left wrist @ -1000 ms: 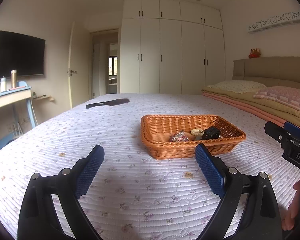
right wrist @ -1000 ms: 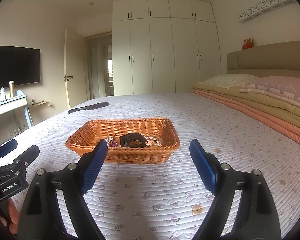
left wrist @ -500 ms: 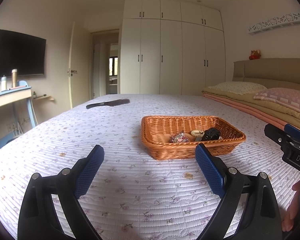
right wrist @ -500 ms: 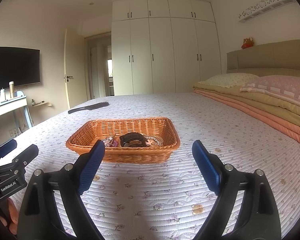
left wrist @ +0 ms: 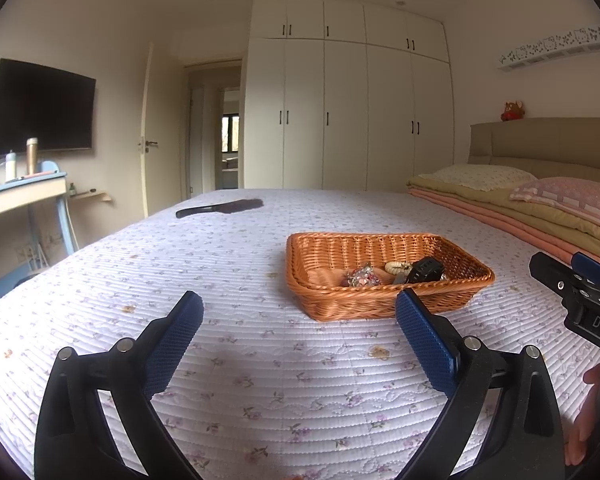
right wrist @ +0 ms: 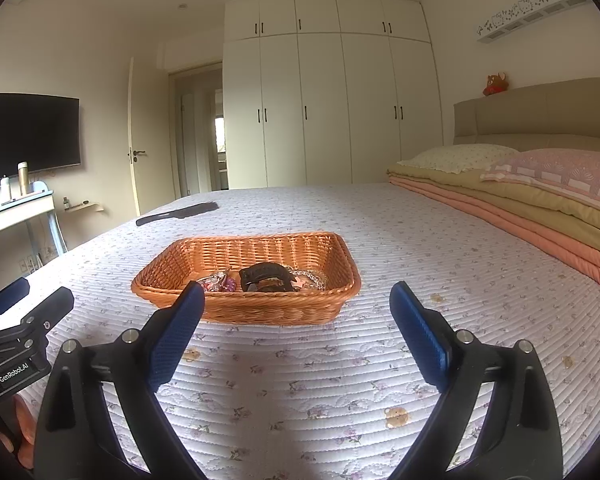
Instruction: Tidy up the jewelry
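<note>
An orange wicker basket [left wrist: 332, 304] sits on the bed; it also shows in the right wrist view [right wrist: 260, 308]. Inside lie a black hair claw [left wrist: 426, 270], a cream bead bracelet [left wrist: 398, 267] and a pink sparkly piece [left wrist: 362, 278]. The right wrist view shows the black claw [right wrist: 266, 276], a pink piece [right wrist: 218, 282] and a silver chain [right wrist: 312, 278]. My left gripper [left wrist: 300, 320] is open and empty, in front of the basket and to its left. My right gripper [right wrist: 296, 312] is open and empty, in front of the basket.
The bed has a floral quilt [left wrist: 260, 360]. A black comb [left wrist: 220, 208] lies at its far side. Folded blankets and pillows [right wrist: 520, 200] lie on the right. A desk [left wrist: 20, 196] with bottles and a TV stand on the left.
Both grippers have drawn back a little from the basket and risen slightly. Both stay open.
</note>
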### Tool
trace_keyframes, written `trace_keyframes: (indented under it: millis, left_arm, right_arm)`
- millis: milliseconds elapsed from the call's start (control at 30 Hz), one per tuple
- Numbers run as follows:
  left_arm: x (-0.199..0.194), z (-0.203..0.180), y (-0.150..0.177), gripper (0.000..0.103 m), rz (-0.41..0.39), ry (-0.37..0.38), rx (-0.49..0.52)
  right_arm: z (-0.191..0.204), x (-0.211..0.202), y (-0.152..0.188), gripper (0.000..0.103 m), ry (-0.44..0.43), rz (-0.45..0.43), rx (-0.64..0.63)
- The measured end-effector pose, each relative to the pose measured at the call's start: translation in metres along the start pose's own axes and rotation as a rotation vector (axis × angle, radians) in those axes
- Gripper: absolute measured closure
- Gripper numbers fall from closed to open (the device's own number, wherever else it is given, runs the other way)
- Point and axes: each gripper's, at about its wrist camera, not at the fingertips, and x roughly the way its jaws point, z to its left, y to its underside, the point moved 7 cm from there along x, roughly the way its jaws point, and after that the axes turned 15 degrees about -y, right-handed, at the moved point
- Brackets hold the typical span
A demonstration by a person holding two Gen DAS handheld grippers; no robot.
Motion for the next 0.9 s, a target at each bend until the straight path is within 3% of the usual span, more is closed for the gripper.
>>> trace_keyframes:
  millis: [900]
  left_arm:
    - [0.0001,-0.0009,-0.0004,0.008,-0.001,-0.001,0.004]
  right_arm:
    - [-0.0017,0.0000,0.0006,0.010,-0.001,0.007,0.005]
